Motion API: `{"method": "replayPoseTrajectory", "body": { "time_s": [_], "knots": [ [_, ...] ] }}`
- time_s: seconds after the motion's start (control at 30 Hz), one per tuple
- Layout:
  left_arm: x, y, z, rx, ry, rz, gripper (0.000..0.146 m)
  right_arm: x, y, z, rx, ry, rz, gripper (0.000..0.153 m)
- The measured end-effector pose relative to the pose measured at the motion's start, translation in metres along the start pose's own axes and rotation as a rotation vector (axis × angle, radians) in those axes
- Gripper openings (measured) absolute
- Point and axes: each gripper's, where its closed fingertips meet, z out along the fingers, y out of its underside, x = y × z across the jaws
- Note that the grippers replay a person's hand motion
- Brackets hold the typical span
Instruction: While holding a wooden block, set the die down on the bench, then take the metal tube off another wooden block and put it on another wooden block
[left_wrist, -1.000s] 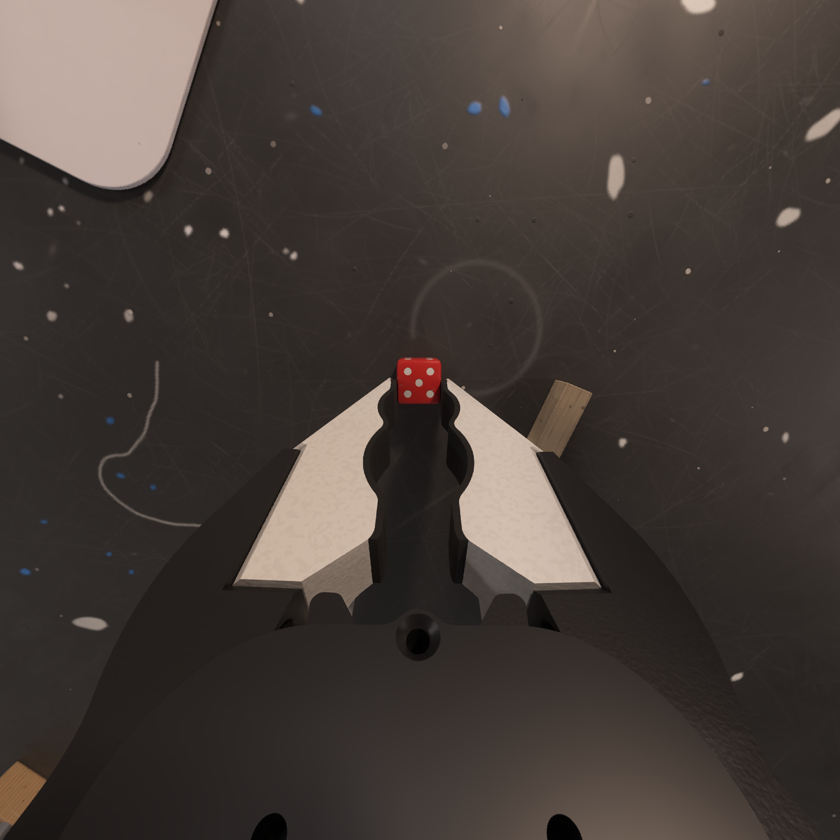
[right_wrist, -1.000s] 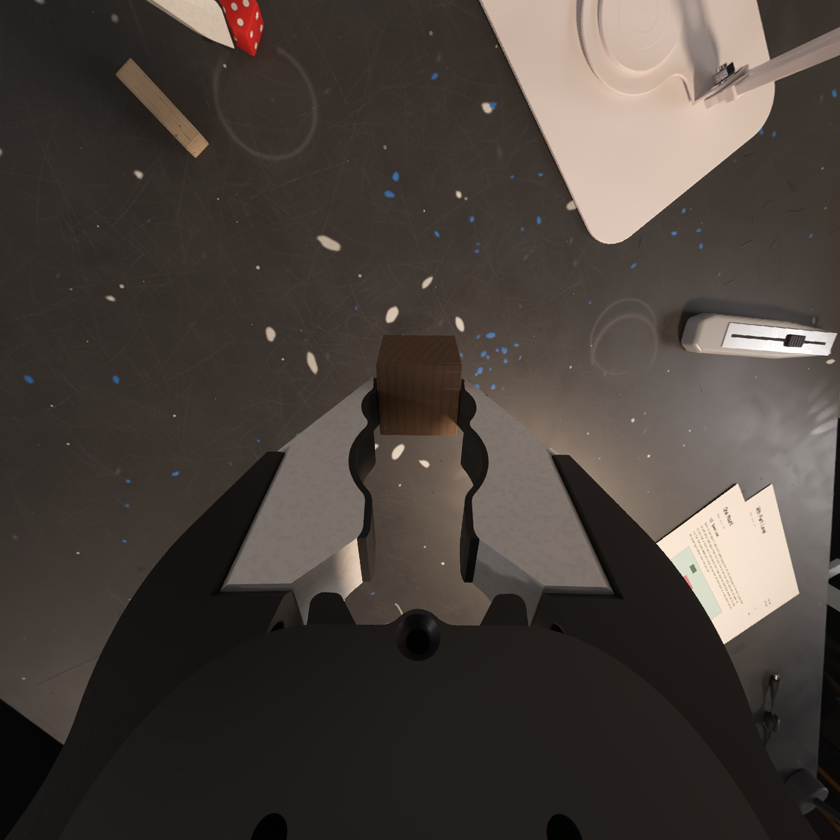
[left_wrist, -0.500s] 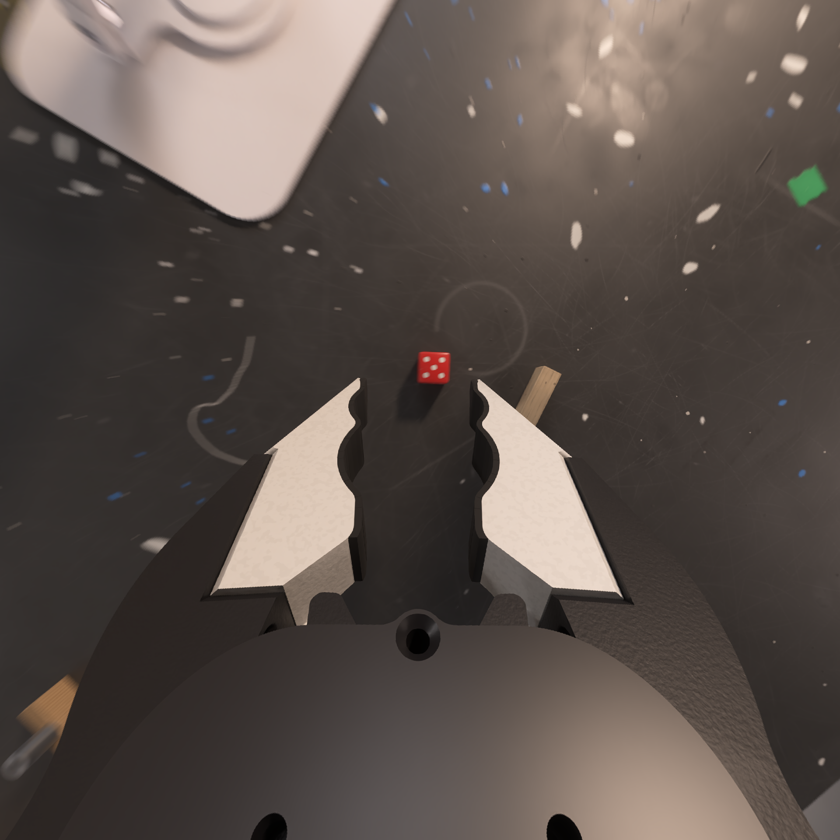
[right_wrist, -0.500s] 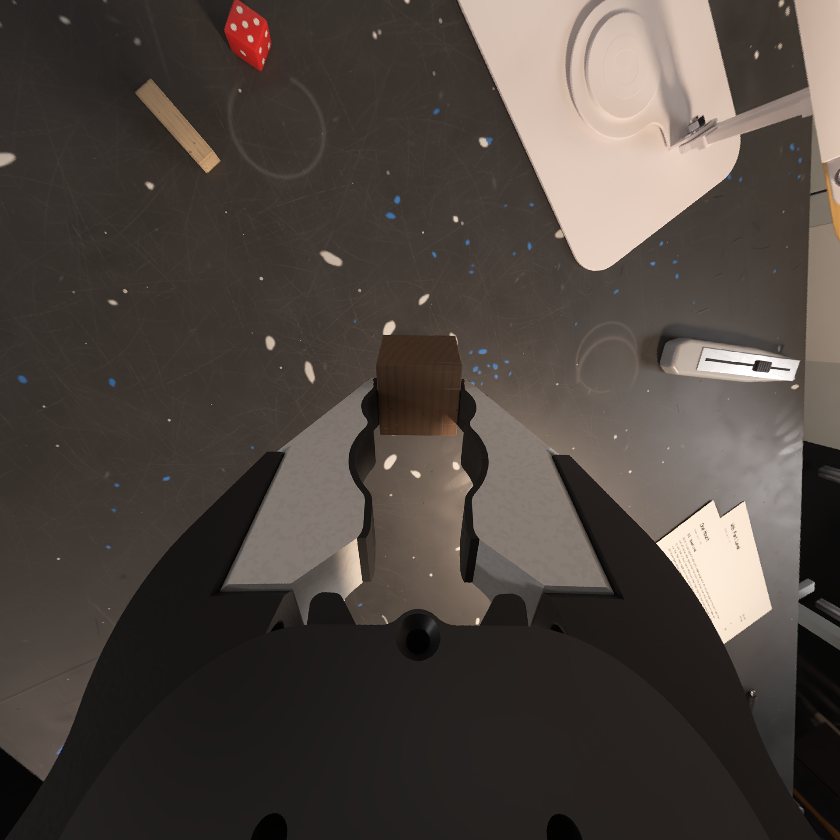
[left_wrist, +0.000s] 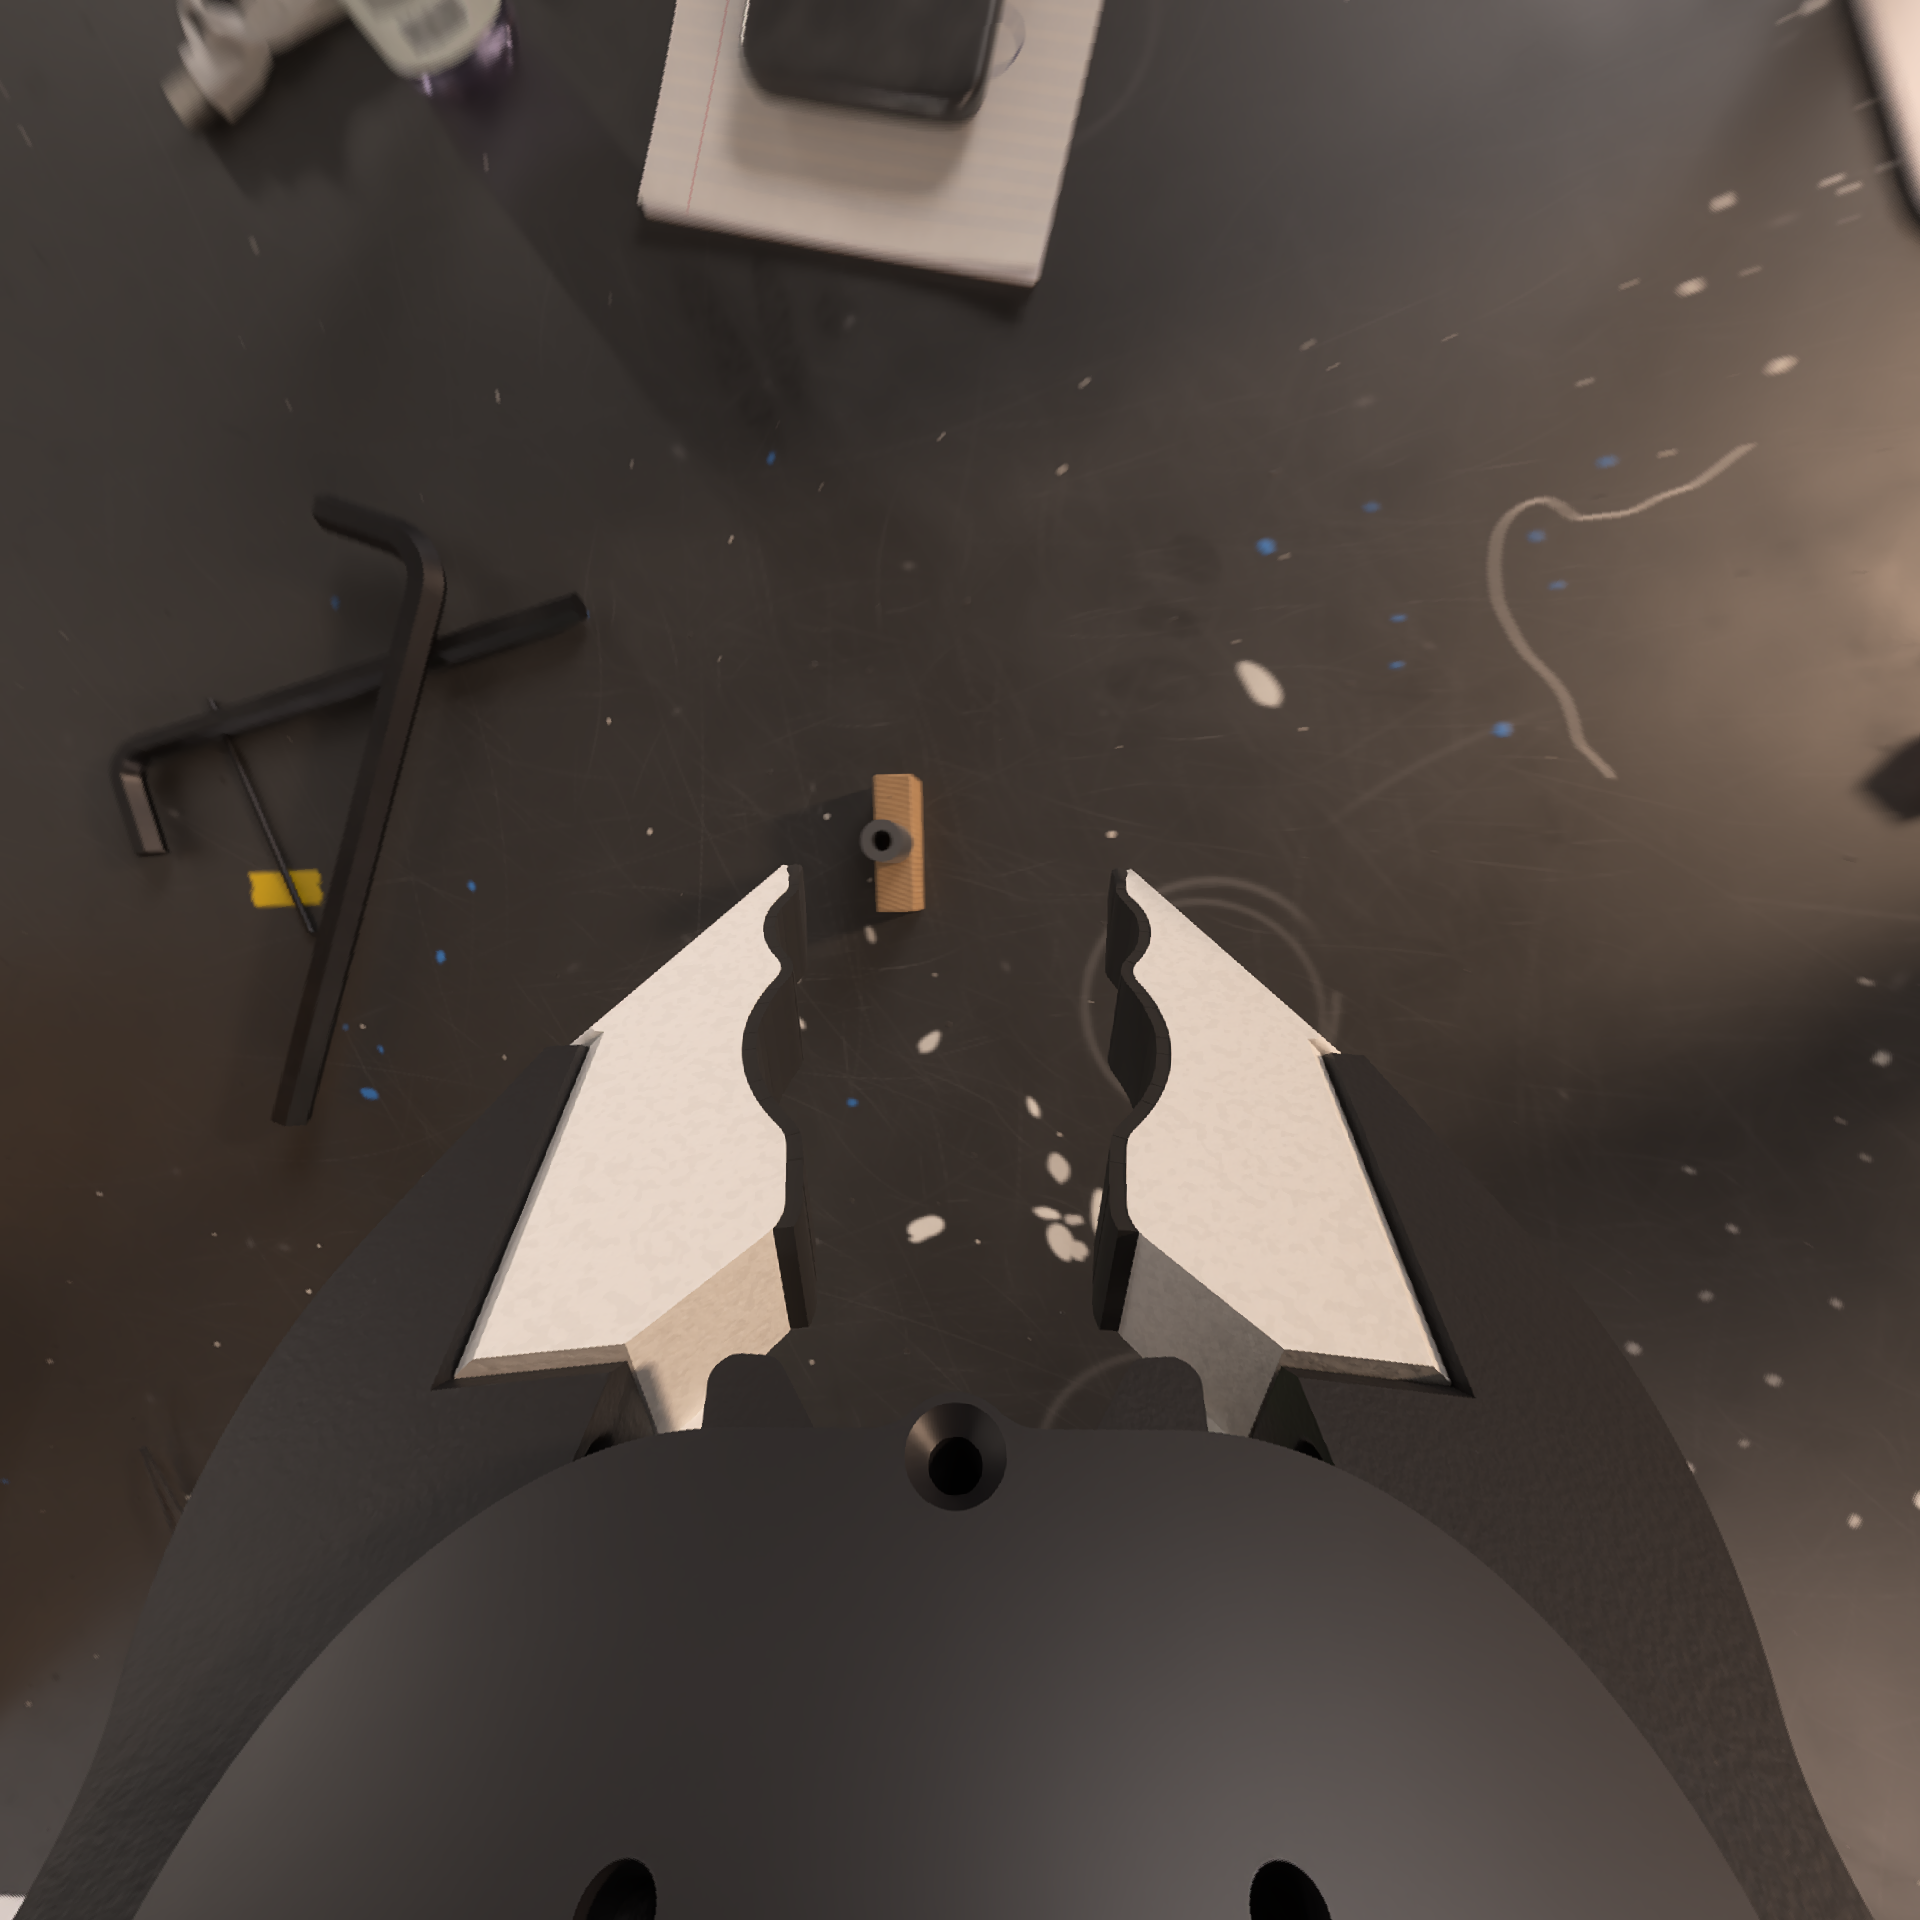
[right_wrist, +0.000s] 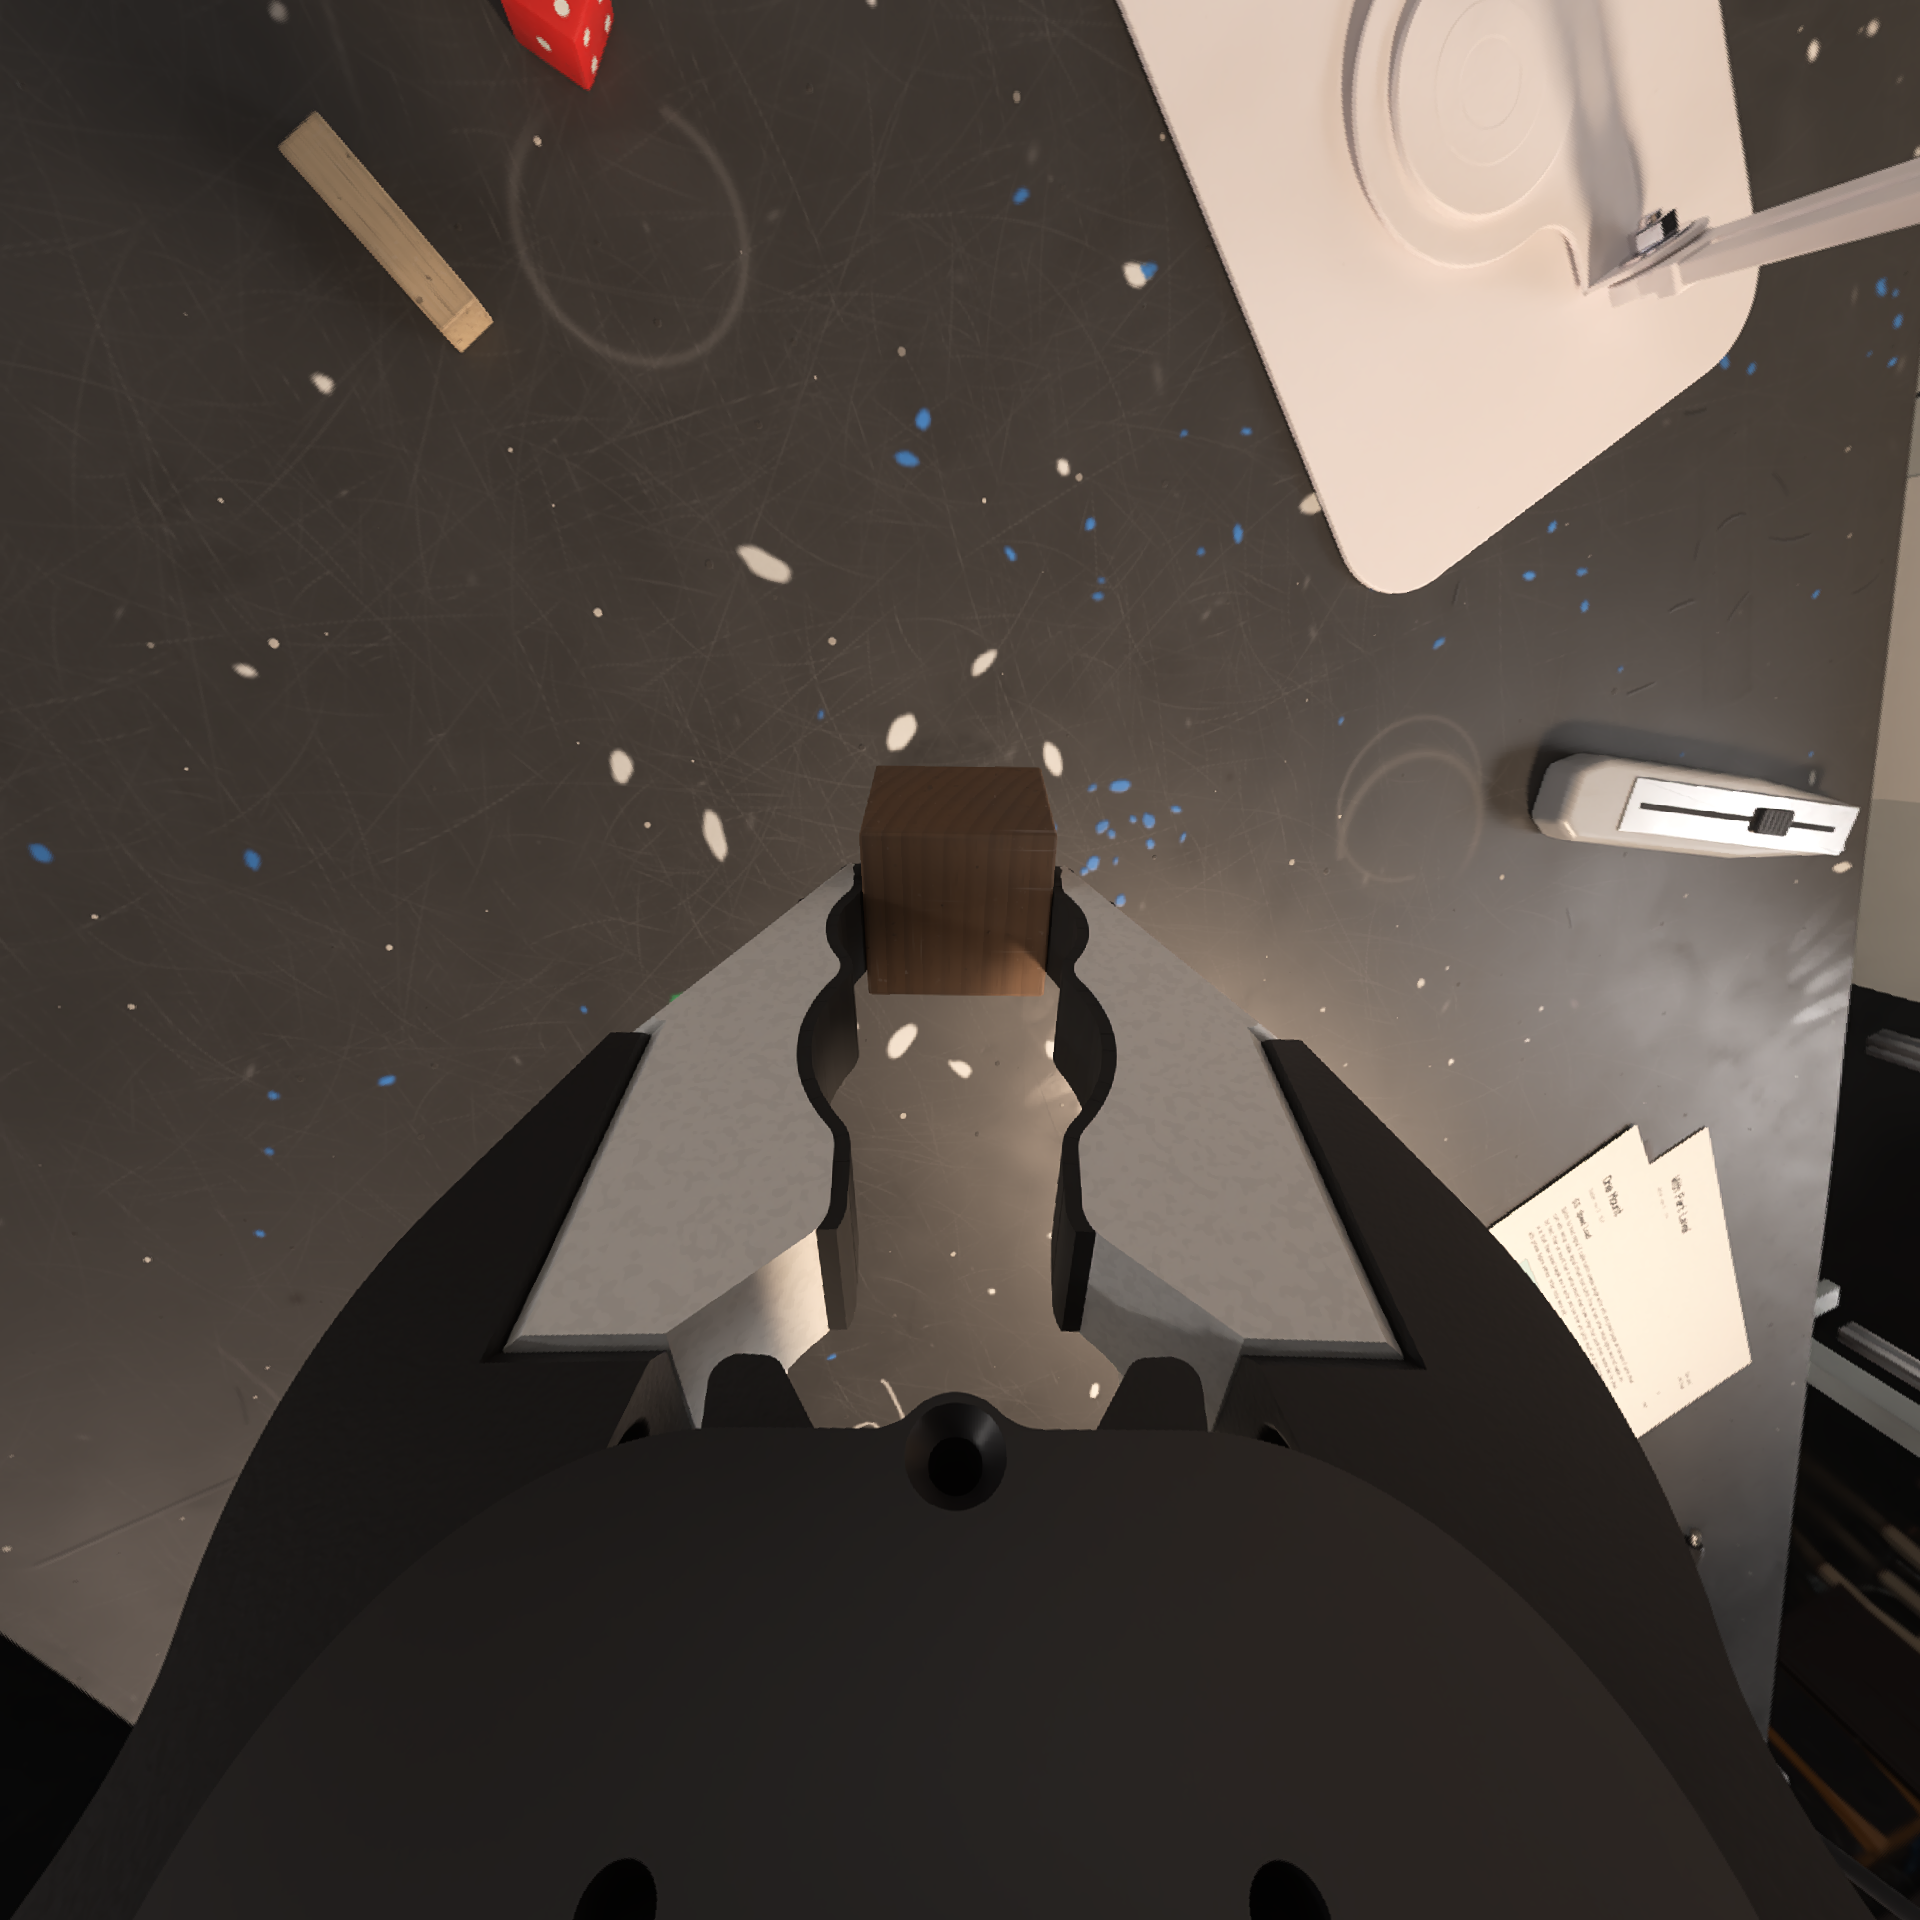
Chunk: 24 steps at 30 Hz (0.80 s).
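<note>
In the left wrist view my left gripper (left_wrist: 954, 883) is open and empty, high above the dark bench. Just ahead of its left fingertip a small tan wooden block (left_wrist: 898, 844) lies on the bench, with a short grey metal tube (left_wrist: 884, 840) standing on it, seen end-on. In the right wrist view my right gripper (right_wrist: 956, 883) is shut on a dark brown wooden cube (right_wrist: 956, 883), held above the bench. The red die (right_wrist: 561, 36) lies on the bench at the top left edge, near a long pale wooden block (right_wrist: 384, 231).
Two black hex keys (left_wrist: 353, 748) and a bit of yellow tape (left_wrist: 285, 889) lie left of the tube. A notepad with a dark phone (left_wrist: 862, 125) lies ahead. A white lamp base (right_wrist: 1455, 260), a white slider device (right_wrist: 1694, 821) and papers (right_wrist: 1631, 1278) lie right, by the bench edge.
My left gripper let go of the die, opened wider, and swung away to face the tan block with the tube. My right gripper keeps the brown cube and has drifted slightly.
</note>
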Motion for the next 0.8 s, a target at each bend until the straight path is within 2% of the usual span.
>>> {"method": "replayPoseTrajectory", "body": {
  "time_s": [0.2, 0.37, 0.73, 0.8],
  "knots": [
    [-0.018, 0.014, 0.046, -0.151, -0.041, -0.025, 0.055, 0.002, -0.003, 0.008, -0.032, -0.005, 0.002, 0.033],
    [-0.023, 0.026, 0.065, -0.238, -0.055, -0.023, 0.055, 0.003, -0.001, 0.011, -0.051, -0.007, 0.011, 0.033],
    [-0.022, 0.035, 0.08, -0.273, -0.025, -0.025, 0.014, 0.003, 0.001, 0.011, -0.049, -0.016, 0.016, 0.033],
    [-0.021, 0.035, 0.079, -0.276, -0.02, -0.016, 0.012, 0.004, 0.001, 0.011, -0.049, -0.015, 0.016, 0.033]
  ]
}}
